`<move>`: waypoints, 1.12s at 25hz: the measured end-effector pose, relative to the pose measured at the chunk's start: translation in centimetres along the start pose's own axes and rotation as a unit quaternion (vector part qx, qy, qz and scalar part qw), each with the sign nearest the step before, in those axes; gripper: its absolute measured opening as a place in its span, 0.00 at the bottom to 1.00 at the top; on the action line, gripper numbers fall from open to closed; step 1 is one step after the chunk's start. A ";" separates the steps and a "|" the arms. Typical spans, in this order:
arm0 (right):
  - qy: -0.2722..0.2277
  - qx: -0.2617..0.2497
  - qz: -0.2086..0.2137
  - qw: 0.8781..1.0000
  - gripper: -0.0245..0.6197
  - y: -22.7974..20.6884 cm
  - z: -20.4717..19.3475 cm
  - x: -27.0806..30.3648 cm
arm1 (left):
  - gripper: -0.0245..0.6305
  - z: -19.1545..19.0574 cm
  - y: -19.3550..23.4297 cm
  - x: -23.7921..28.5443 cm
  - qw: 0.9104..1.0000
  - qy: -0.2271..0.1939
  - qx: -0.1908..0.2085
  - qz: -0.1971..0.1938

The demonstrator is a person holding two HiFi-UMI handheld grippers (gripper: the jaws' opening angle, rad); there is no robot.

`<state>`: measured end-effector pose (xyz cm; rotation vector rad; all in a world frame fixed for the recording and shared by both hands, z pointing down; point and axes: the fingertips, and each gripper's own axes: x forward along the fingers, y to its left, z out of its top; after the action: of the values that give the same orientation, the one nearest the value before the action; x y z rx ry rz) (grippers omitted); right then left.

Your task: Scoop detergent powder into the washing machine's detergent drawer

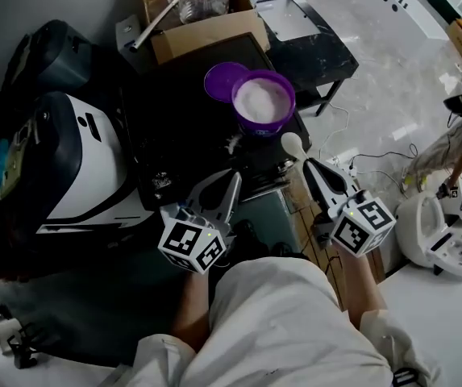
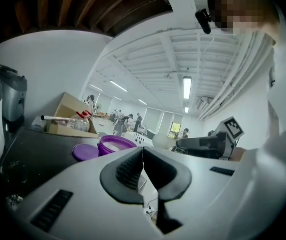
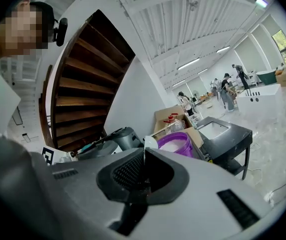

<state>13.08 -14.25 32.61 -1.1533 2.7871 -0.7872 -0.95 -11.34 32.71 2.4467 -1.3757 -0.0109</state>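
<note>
Right gripper (image 1: 308, 166): jaws clamped on a white plastic spoon (image 1: 293, 144), whose bowl lies just beside the round purple tub of white detergent powder (image 1: 263, 101), at its 5 o'clock. Left gripper (image 1: 231, 181): jaws pressed together, empty. Flat purple lid (image 1: 219, 80) at the tub's 10 o'clock.

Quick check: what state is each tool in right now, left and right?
Left tool: shut, nothing between the jaws.
Right tool: shut on the spoon.

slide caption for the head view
Right tongs hold a white spoon near the open purple tub; left tongs shut, empty.
</note>
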 end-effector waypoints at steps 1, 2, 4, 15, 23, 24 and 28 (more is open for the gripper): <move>0.000 -0.002 -0.004 1.000 0.05 -0.1 0.1 0.4 | 0.07 0.1 0.4 0.2 1.000 0.002 -0.001 -0.001; 0.000 -0.003 -0.008 1.000 0.05 -0.1 0.2 0.8 | 0.07 0.1 0.8 0.4 1.000 0.004 -0.001 -0.003; -0.002 -0.007 -0.014 1.000 0.05 -0.2 0.4 1.7 | 0.07 0.4 1.5 0.7 1.000 0.004 -0.003 -0.009; 0.028 -0.047 -0.058 0.997 0.05 -1.0 0.3 5.9 | 0.07 1.3 3.9 1.9 0.999 0.002 -0.008 -0.054; 0.042 -0.079 -0.081 0.993 0.05 -1.6 1.0 7.9 | 0.07 1.5 5.1 3.1 0.998 0.010 -0.021 -0.057; 0.044 -0.084 -0.083 0.992 0.05 -1.7 1.1 8.1 | 0.07 1.5 5.2 3.3 0.998 0.012 -0.021 -0.056; 0.046 -0.092 -0.092 0.991 0.05 -2.5 1.6 8.7 | 0.07 1.5 5.4 4.1 0.998 0.015 -0.022 -0.057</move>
<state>8.76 -22.22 33.81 -1.4562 2.9114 -0.6189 -3.46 -17.75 33.46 2.4748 -1.2088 -0.0313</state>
